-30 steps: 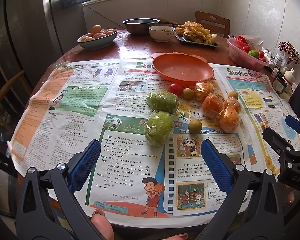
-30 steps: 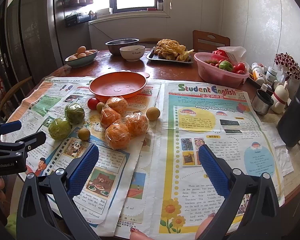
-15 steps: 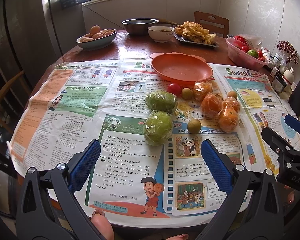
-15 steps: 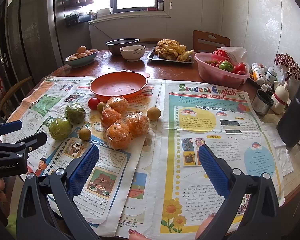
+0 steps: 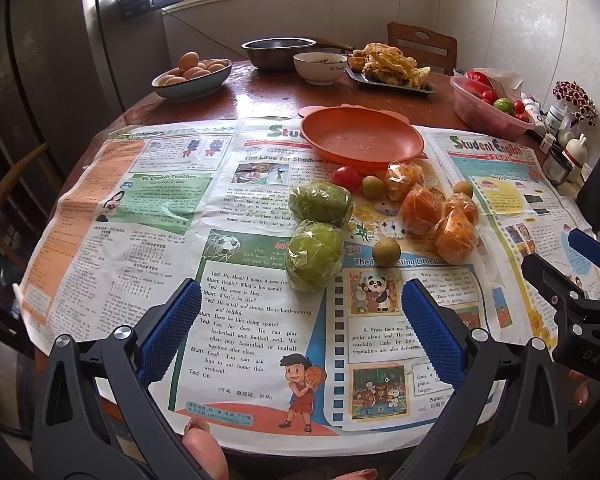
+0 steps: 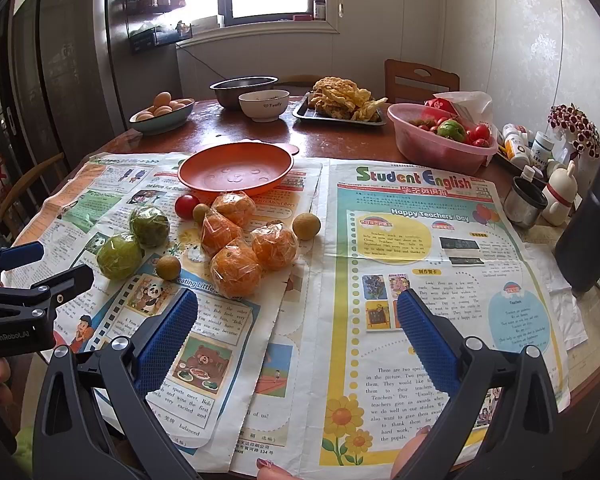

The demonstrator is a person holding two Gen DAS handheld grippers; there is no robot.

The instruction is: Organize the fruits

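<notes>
Loose fruit lies on newspapers in front of an empty orange plate (image 5: 362, 138) (image 6: 236, 168). Two plastic-wrapped green fruits (image 5: 316, 256) (image 6: 120, 256) sit left of several wrapped oranges (image 5: 422, 210) (image 6: 236, 268). A red tomato (image 5: 346, 178) (image 6: 187, 206) and three small brown fruits (image 5: 386, 252) (image 6: 306, 226) lie among them. My left gripper (image 5: 300, 326) hovers open near the table's front edge, just short of the nearer green fruit. My right gripper (image 6: 296, 328) is open over the newspaper, in front of the oranges. Neither holds anything.
At the back stand a bowl of eggs (image 5: 192, 78), a steel bowl (image 5: 278, 52), a white bowl (image 6: 264, 106), a tray of fried food (image 6: 340, 104) and a pink tub of produce (image 6: 440, 140). Bottles, a cup (image 6: 526, 202) and a dark flask (image 6: 592, 216) crowd the right edge.
Both grippers have crept slightly forward and stay open. The fruit has not moved.
</notes>
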